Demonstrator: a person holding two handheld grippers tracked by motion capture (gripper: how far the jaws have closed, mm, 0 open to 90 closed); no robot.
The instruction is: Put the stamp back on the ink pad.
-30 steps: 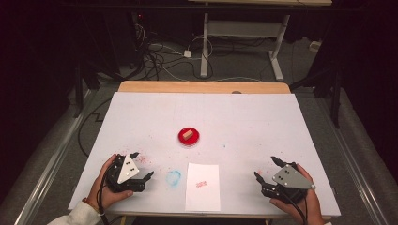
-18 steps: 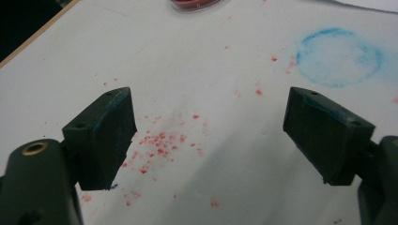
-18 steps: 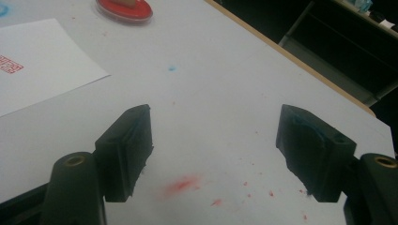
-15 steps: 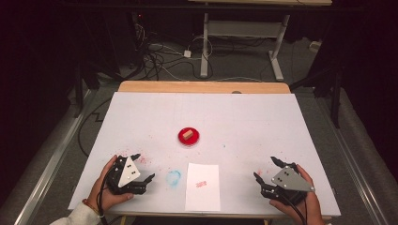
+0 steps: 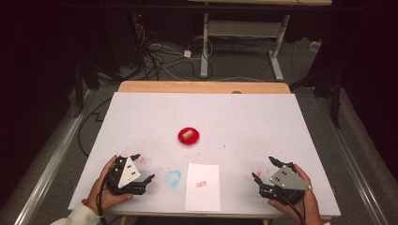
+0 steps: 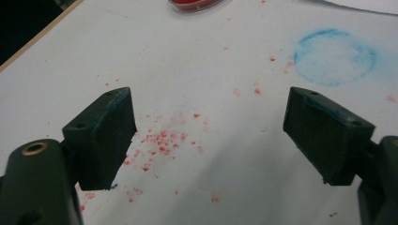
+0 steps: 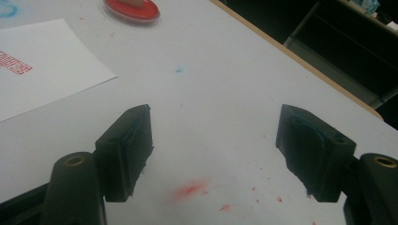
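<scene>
**Both grippers wide apart at the near edge, stamp sitting in its red dish**

Here's the left gripper (image 5: pixel 143 169), down at the near-left corner of the white table (image 5: pixel 244 117), jaws spread wide with nothing between them. Over on the near-right corner, the right gripper (image 5: pixel 266 171) is just as released, its two black pads well apart over bare tabletop. Each one is cradled in a hand, low over the table near its front edge.

Nearest thing to both of them: the small wooden stamp (image 5: pixel 188 134), resting in the red ink dish (image 5: pixel 189 137) near the middle of the table, well apart from either gripper. In the high view the block's long axis runs slightly slanted off left-right; which way its printing face points I cannot tell at this size.

Between the two grippers lies a sheet of white paper (image 5: pixel 202 186), long axis running away from the person, with a red stamped mark (image 5: pixel 202 183) near its middle. Just left of the sheet there's a smudged blue ring (image 5: pixel 174 177) on the table surface. The left gripper view shows that ring (image 6: pixel 334 57) ahead and to the right, with a scatter of red flecks (image 6: pixel 162 140) on the table between the jaws. The right gripper view has a red smear (image 7: pixel 191 189) between its jaws, and the paper's corner (image 7: pixel 56 70) off to the left.

Nothing lies on the open table between either gripper and the dish.
</scene>
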